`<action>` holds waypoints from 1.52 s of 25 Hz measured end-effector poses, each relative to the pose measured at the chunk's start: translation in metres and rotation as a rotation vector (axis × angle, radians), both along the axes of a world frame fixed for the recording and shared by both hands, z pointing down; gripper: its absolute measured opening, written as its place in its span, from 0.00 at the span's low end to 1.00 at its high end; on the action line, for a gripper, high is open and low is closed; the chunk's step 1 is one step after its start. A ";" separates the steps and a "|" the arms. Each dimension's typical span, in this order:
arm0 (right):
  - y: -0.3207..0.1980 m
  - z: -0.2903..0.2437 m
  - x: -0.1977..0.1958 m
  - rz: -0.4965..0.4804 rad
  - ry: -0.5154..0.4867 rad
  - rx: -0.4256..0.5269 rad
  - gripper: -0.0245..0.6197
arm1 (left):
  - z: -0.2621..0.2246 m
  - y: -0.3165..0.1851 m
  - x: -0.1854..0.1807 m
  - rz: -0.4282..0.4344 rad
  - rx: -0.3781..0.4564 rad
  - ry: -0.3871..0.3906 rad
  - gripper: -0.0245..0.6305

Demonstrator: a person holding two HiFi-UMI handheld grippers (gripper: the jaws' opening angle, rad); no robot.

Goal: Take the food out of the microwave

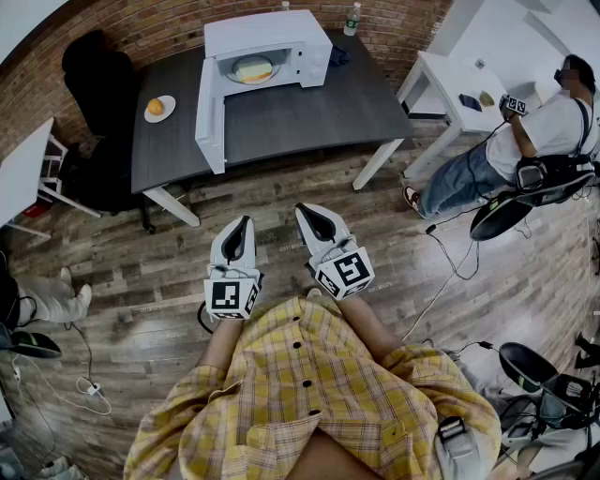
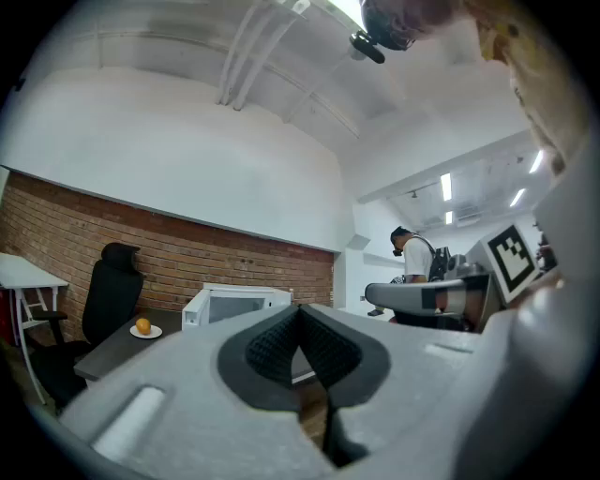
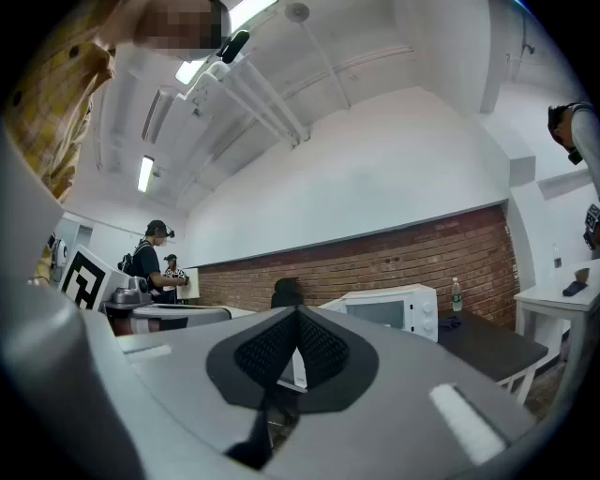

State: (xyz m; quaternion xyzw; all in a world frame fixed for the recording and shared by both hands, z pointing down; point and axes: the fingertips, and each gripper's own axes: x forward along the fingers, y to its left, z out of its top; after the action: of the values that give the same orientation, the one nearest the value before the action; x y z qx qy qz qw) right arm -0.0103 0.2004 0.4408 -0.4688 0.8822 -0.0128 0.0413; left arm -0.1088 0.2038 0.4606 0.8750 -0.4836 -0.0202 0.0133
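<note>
A white microwave (image 1: 267, 47) stands on the dark table (image 1: 291, 117) with its door (image 1: 210, 112) swung open to the left. Inside it lies yellowish food on a plate (image 1: 251, 69). My left gripper (image 1: 246, 222) and right gripper (image 1: 303, 211) hover side by side over the wooden floor, well short of the table, both shut with nothing between the jaws. The left gripper view shows its pads (image 2: 281, 342) meeting, with the microwave (image 2: 234, 305) far ahead. The right gripper view shows the same closed pads (image 3: 319, 349) and the microwave (image 3: 394, 307) beyond.
A small plate with an orange (image 1: 159, 108) sits at the table's left end. A black office chair (image 1: 98, 75) stands left of the table. A water bottle (image 1: 352, 19) is at the back. A white side table (image 1: 450, 80) and a seated person (image 1: 534, 136) are on the right.
</note>
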 end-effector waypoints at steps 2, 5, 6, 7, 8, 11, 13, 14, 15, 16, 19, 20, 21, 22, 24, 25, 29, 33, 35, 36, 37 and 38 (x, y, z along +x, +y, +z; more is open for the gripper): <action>0.001 0.002 0.004 -0.001 -0.002 -0.005 0.04 | 0.000 0.001 0.005 0.002 -0.001 -0.003 0.04; 0.000 0.002 0.010 0.004 -0.001 -0.009 0.04 | -0.001 0.001 0.010 -0.001 -0.002 -0.003 0.04; 0.000 0.002 0.011 0.004 0.001 -0.010 0.04 | -0.001 0.001 0.011 -0.003 -0.003 -0.002 0.04; 0.000 0.003 0.013 0.003 0.002 -0.012 0.04 | 0.000 0.001 0.012 -0.005 -0.004 -0.002 0.04; 0.000 0.004 0.014 0.003 0.003 -0.016 0.04 | 0.001 0.001 0.014 -0.006 -0.006 -0.004 0.04; -0.002 0.010 0.021 0.009 -0.005 -0.034 0.04 | 0.004 0.002 0.021 -0.007 -0.013 -0.010 0.04; -0.003 0.010 0.027 0.009 -0.018 -0.038 0.04 | 0.004 0.003 0.026 -0.012 -0.015 -0.014 0.04; -0.003 0.009 0.030 0.006 -0.024 -0.038 0.04 | 0.004 0.003 0.028 -0.016 -0.016 -0.015 0.04; -0.004 0.009 0.032 0.002 -0.028 -0.036 0.04 | 0.004 0.003 0.030 -0.022 -0.016 -0.015 0.04; -0.004 0.009 0.034 -0.003 -0.029 -0.035 0.04 | 0.004 0.003 0.032 -0.030 -0.016 -0.015 0.04; -0.003 0.009 0.040 -0.023 -0.032 -0.030 0.04 | 0.006 0.005 0.039 -0.046 -0.016 -0.016 0.04; -0.003 0.008 0.041 -0.032 -0.035 -0.029 0.04 | 0.006 0.006 0.042 -0.046 -0.016 -0.017 0.04; -0.003 0.007 0.042 -0.042 -0.036 -0.027 0.04 | 0.007 0.007 0.046 -0.044 -0.015 -0.017 0.04; -0.003 0.006 0.044 -0.053 -0.038 -0.025 0.04 | 0.007 0.008 0.049 -0.044 -0.015 -0.018 0.04; -0.003 0.007 0.048 -0.073 -0.042 -0.023 0.04 | 0.008 0.010 0.055 -0.052 -0.015 -0.023 0.04; -0.002 0.008 0.051 -0.082 -0.044 -0.021 0.04 | 0.008 0.012 0.059 -0.060 -0.014 -0.026 0.04; 0.001 0.009 0.065 -0.108 -0.051 -0.014 0.04 | 0.007 0.017 0.073 -0.090 -0.009 -0.031 0.04; 0.005 0.009 0.077 -0.134 -0.055 -0.010 0.04 | 0.008 0.023 0.090 -0.113 -0.009 -0.027 0.04; 0.007 0.011 0.082 -0.142 -0.061 -0.011 0.04 | 0.008 0.028 0.097 -0.119 -0.009 -0.036 0.04; 0.007 0.012 0.084 -0.145 -0.066 -0.013 0.04 | 0.008 0.029 0.100 -0.123 -0.011 -0.042 0.04; 0.006 0.011 0.086 -0.147 -0.071 -0.013 0.04 | 0.008 0.030 0.102 -0.128 -0.012 -0.047 0.04; 0.006 0.010 0.087 -0.150 -0.076 -0.011 0.04 | 0.007 0.030 0.103 -0.134 -0.014 -0.050 0.04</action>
State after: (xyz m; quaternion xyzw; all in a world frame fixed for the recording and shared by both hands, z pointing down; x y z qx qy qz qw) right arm 0.0771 0.2066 0.4512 -0.4006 0.9127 -0.0388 0.0710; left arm -0.0055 0.2339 0.4679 0.8408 -0.5413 0.0042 0.0062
